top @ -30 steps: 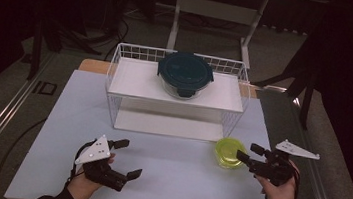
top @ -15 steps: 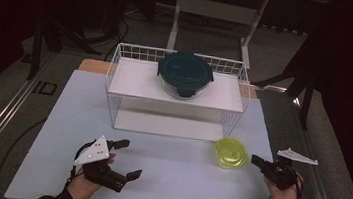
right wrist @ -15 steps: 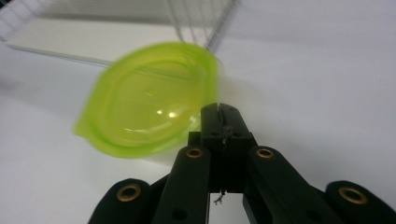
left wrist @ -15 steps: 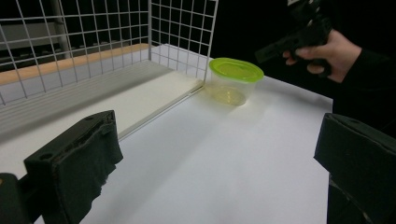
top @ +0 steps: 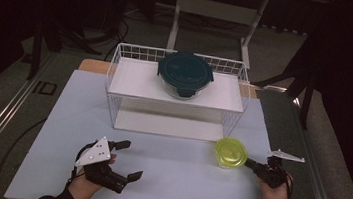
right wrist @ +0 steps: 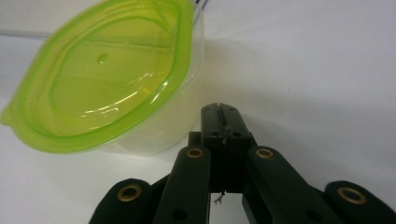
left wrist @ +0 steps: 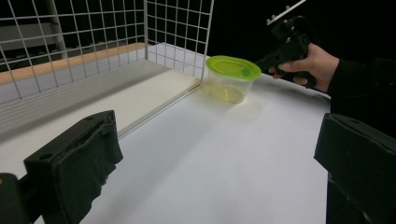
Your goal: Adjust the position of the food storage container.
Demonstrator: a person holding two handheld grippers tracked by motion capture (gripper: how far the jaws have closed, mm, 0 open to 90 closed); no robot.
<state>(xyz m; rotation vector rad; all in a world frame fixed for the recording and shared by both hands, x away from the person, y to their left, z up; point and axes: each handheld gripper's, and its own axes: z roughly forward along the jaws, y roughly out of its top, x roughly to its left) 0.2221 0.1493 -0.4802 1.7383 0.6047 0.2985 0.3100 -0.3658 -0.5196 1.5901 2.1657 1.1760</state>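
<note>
Pulled back from the green-lidded container [top: 231,152], the right gripper [top: 251,164] now sits just beside it near the bench's [top: 180,185] right edge, fingers pressed together on nothing. Nearer the front, the left gripper [top: 127,160] rests with fingers spread wide. Farther off, a wire rack [top: 116,80] carries a dark-lidded glass bowl [top: 185,74].

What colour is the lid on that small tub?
Bright yellow-green lid, on a clear tub; the right gripper view shows it best.
</note>
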